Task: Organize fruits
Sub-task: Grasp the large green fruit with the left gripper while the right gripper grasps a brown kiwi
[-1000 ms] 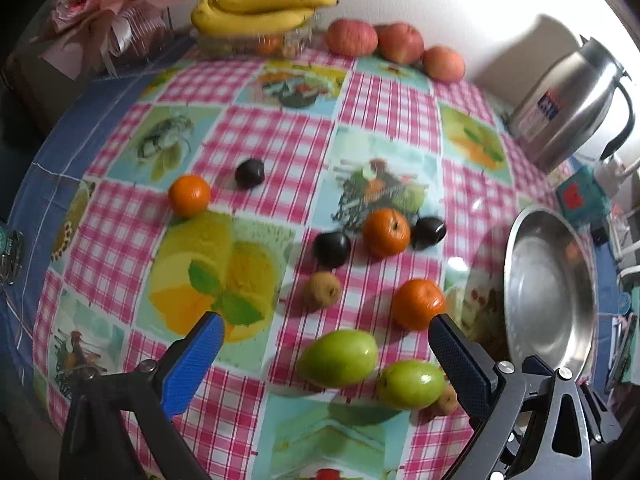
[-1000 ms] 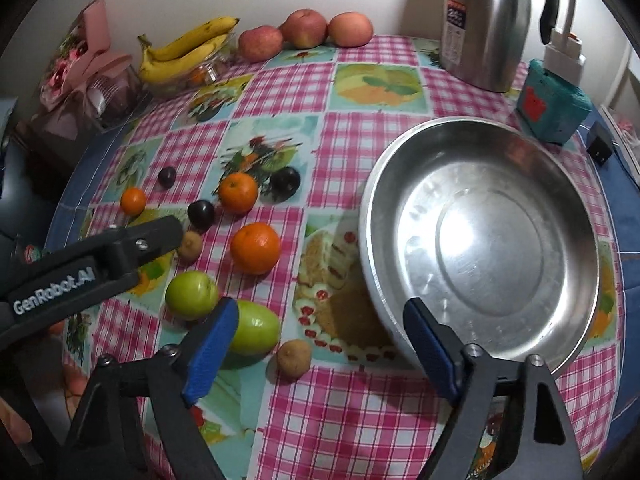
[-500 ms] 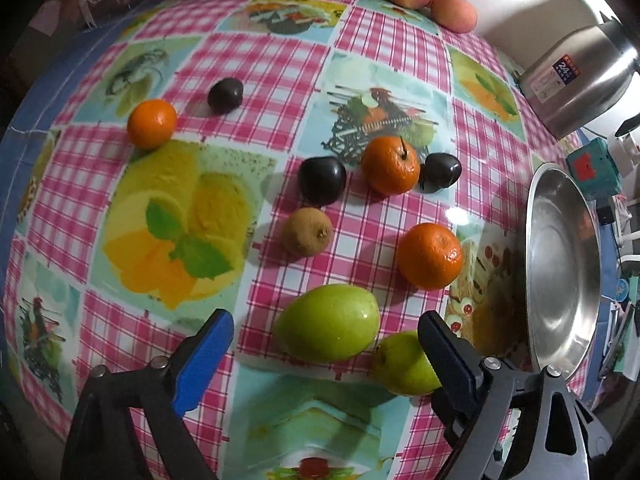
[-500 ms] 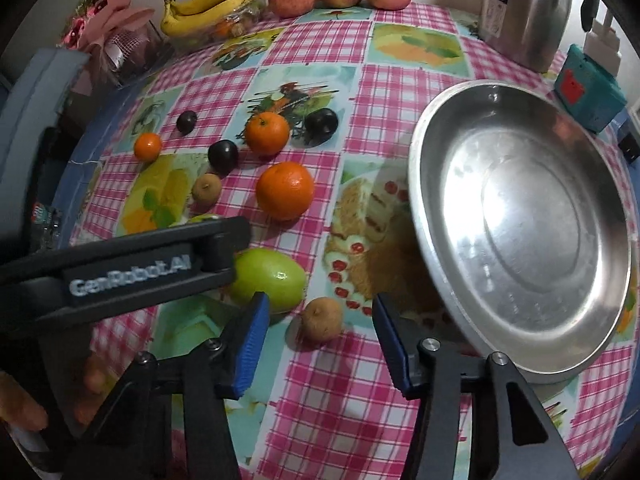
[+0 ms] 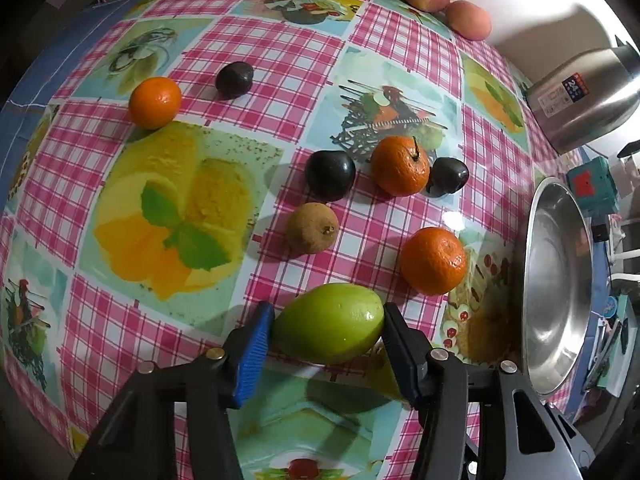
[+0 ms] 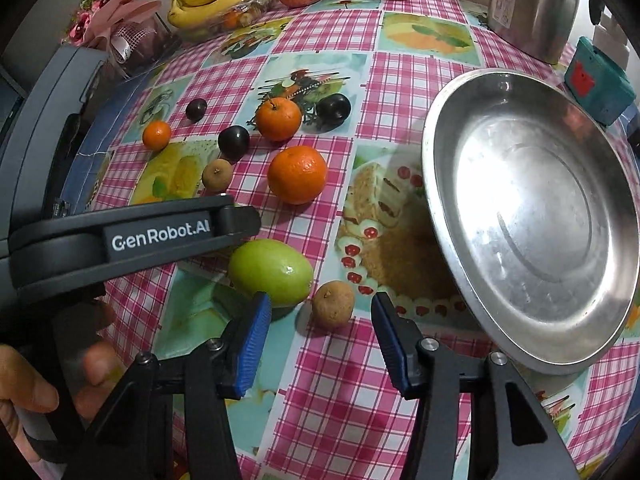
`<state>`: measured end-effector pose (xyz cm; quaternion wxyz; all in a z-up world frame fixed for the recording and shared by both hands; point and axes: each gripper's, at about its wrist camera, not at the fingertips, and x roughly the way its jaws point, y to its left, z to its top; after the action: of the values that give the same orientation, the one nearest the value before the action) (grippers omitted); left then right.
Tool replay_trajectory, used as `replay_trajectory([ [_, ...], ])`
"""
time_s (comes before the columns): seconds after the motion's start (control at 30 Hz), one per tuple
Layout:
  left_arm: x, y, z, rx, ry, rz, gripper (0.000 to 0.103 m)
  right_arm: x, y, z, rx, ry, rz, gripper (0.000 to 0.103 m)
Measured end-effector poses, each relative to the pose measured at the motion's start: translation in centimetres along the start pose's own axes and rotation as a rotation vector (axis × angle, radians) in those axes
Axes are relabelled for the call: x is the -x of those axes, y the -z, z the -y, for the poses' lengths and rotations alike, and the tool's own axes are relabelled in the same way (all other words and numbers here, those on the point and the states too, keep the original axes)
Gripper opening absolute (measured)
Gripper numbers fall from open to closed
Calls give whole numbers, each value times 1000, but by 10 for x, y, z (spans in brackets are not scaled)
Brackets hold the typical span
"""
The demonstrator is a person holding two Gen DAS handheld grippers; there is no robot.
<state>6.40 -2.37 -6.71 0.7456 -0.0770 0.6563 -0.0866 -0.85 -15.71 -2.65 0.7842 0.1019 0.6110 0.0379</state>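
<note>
"GenRobot.AI" on left gripper (image 6: 326,318); "24" on flask (image 6: 534,4)

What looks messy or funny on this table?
Nothing is spilled or broken. Orange mandarins, dark round plums and small brown fruits lie scattered on the pink checked tablecloth, while the round silver metal dish sits empty.

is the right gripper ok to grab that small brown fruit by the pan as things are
Probably yes. The small brown fruit sits on bare tablecloth ahead of the right gripper, whose jaws stand apart wider than it. The green fruit is close beside it and the pan is further off.
</note>
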Motion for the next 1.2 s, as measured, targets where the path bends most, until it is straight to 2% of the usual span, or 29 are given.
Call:
replay_trajectory([
  [0.47, 3, -2, -2, 11, 3, -4, 57, -7, 1, 4, 12, 33, -40, 32],
  [0.6, 2, -1, -1, 11, 4, -4, 57, -13, 1, 4, 15, 43, -52, 30],
  [0.67, 2, -1, -1, 14, 7, -4, 57, -13, 0, 4, 15, 33, -47, 24],
  [0.97, 15, -2, 2, 13, 21, 27, 57, -2, -2, 3, 21, 22, -2, 24],
  [1.2, 36, -6, 6, 3, 24, 97, 57, 14, -6, 7, 2, 12, 54, 24],
])
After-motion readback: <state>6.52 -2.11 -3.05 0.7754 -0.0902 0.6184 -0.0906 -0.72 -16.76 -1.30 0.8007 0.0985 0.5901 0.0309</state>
